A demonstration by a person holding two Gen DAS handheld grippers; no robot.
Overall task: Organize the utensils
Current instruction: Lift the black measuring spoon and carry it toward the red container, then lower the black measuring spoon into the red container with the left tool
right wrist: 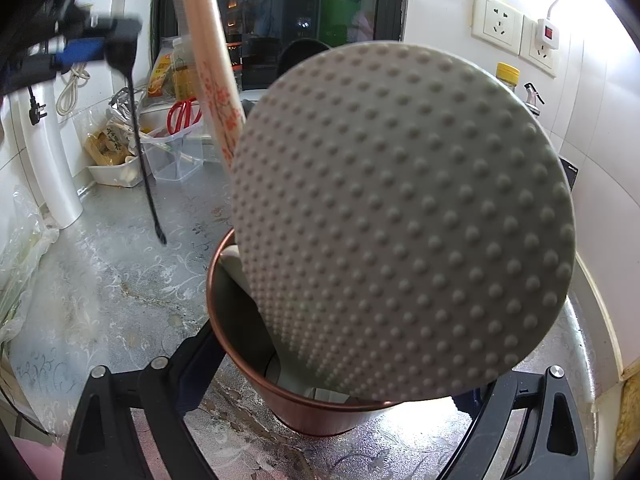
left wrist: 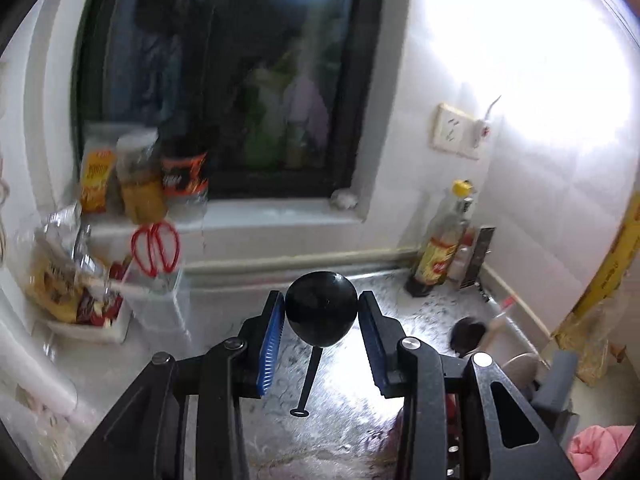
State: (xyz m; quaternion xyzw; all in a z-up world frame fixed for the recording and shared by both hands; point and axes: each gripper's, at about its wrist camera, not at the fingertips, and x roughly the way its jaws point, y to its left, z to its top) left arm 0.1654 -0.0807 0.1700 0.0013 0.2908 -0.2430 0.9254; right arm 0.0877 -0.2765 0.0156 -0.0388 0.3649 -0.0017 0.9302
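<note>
My left gripper (left wrist: 321,300) is shut on the bowl of a black spoon (left wrist: 321,308), one blue pad on each side. The spoon's thin handle hangs down over the patterned counter (left wrist: 340,420). The right wrist view shows that spoon (right wrist: 138,140) held high at the upper left, clear of the counter. My right gripper (right wrist: 332,372) is shut around a copper-coloured cup (right wrist: 248,364) that stands on the counter. In the cup stand a grey dimpled paddle (right wrist: 400,220) and flower-printed wooden chopsticks (right wrist: 212,64). The paddle hides most of the cup's inside.
A clear box with red scissors (right wrist: 184,114) and a white tray of snack packets (right wrist: 112,172) stand at the back left. Jars line the window sill (left wrist: 136,176). An oil bottle (left wrist: 440,248) fills the back right corner under the wall sockets (right wrist: 498,20).
</note>
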